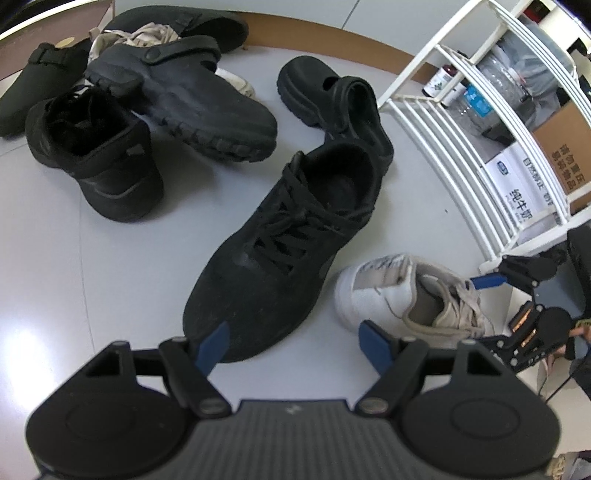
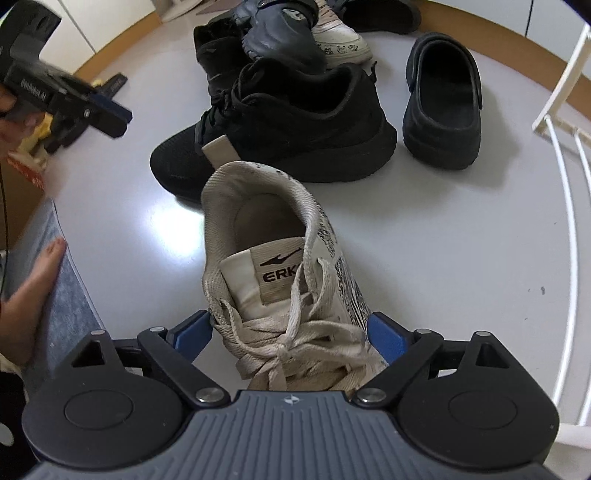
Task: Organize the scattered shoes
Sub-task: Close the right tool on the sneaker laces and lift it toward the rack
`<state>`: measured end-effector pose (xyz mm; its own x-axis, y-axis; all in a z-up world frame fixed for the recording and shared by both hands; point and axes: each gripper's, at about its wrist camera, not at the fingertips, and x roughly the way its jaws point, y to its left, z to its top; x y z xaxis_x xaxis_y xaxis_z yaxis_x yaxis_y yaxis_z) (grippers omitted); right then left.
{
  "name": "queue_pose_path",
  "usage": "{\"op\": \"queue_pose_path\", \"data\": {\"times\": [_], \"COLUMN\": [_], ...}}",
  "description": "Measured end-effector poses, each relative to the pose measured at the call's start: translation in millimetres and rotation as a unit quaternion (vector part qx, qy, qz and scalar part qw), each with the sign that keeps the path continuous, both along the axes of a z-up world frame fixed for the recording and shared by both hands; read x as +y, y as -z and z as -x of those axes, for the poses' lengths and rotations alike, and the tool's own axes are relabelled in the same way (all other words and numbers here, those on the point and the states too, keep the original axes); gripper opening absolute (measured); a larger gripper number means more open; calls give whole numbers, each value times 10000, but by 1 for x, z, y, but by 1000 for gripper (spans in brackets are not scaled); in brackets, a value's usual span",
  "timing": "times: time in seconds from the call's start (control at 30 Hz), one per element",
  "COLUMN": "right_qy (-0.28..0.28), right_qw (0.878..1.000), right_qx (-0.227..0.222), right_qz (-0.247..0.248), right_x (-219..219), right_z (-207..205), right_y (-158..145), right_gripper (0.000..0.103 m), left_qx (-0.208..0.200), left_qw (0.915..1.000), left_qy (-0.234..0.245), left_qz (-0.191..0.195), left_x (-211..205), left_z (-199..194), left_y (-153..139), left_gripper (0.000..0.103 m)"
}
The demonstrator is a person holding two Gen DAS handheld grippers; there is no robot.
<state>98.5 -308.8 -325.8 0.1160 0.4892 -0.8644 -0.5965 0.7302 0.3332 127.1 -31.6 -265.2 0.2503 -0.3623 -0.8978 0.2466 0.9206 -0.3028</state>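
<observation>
shoes are scattered over a pale grey, glossy floor (image 1: 92, 258), and both grippers are angled steeply down at them. the left gripper (image 1: 295, 341), black with blue pads, is held with its jaws spread wide and nothing clamped; the toe of a black lace-up suede sneaker (image 1: 280, 254) lies between the pads, and whether the left pad touches it cannot be told. in the right wrist view this gripper (image 2: 110, 110) is seen at the far left, carried in a hand (image 2: 11, 107).

further left, a heap is made up of a black fleece-lined ankle shoe (image 1: 96, 155), a black rubber clog turned sole-up (image 1: 192, 99) and a beige laced sneaker (image 1: 147, 35) partly buried beneath it. a second black rubber clog (image 1: 332, 99) stands upright behind the suede sneaker's heel, touching it.

to the right, a white and beige laced sneaker with a printed side (image 2: 280, 266) stands just beside the suede sneaker's toe. the right gripper (image 2: 291, 332) is set astride its laced forefoot, jaws wide apart; the pads flank the upper closely, but pressing is not evident.

a white wire rack (image 1: 461, 122) borders the right side, with bottles and cardboard boxes behind it. open floor is left in front of the rack and at the lower left.
</observation>
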Motion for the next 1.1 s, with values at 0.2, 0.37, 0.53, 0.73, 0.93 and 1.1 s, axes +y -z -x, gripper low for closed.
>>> {"op": "queue_pose_path", "data": {"times": [0.2, 0.37, 0.53, 0.73, 0.93, 1.1], "right_qy": [-151, 264, 986, 1552, 2161, 2407], "right_qw": [9982, 9986, 9940, 9856, 9729, 9653], "right_qx": [-198, -113, -24, 17, 19, -107], "right_qz": [542, 438, 476, 676, 825, 1003], "right_x": [15, 10, 5, -8, -32, -45], "right_z": [9, 8, 10, 12, 7, 6], "right_y": [24, 24, 24, 24, 28, 29], "right_gripper": [94, 90, 89, 88, 87, 85], "left_qx": [30, 58, 88, 66, 70, 47], "left_qw": [10000, 10000, 10000, 10000, 10000, 10000], "left_qy": [4, 1, -6, 14, 2, 24], "left_qz": [9, -18, -3, -20, -37, -66], "left_x": [1, 1, 1, -2, -5, -7], "left_z": [1, 2, 2, 2, 2, 1], "left_y": [2, 4, 4, 4, 5, 6], "left_gripper": [80, 80, 80, 80, 80, 80]}}
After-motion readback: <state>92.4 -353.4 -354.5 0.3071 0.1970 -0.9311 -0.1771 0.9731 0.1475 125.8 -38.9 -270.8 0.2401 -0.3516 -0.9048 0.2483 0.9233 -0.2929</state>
